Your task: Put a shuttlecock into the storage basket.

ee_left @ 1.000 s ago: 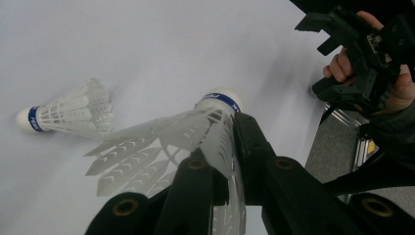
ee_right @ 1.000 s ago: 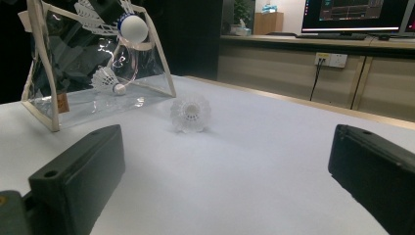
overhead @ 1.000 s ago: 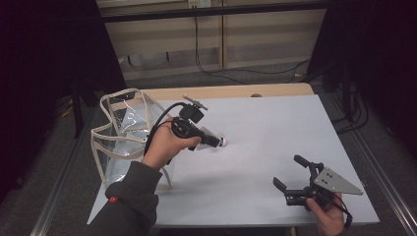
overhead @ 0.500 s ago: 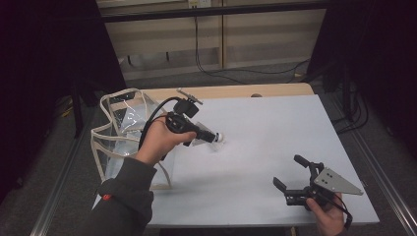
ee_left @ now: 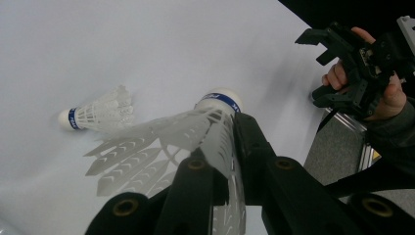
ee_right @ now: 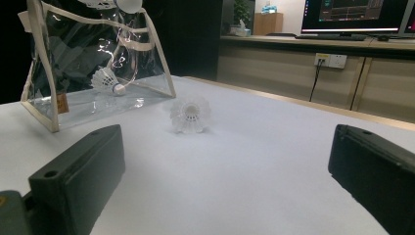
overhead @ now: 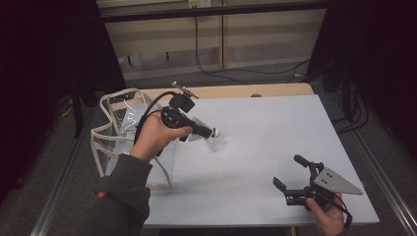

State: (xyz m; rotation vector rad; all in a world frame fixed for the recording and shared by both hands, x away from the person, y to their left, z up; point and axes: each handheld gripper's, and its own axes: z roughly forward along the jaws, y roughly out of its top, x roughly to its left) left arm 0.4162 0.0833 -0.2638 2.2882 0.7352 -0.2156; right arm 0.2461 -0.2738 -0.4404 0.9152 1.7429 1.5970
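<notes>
The left gripper (overhead: 209,132) was clamped on a white shuttlecock (ee_left: 215,132) — its black jaws pinched the feather skirt, with the blue-banded cork tip pointing away past them. It hung over the grey-white table (overhead: 275,128), just beside a clear plastic bag (overhead: 115,130) with cream trim that stood at the table's left edge. A second shuttlecock (ee_left: 95,113) lay on its side on the table close under the held one, and a third (ee_right: 106,81) rested inside the bag. The right gripper (overhead: 300,182) sat low at the table's near right corner — jaws spread wide, nothing between them, well apart from the shuttlecocks.
</notes>
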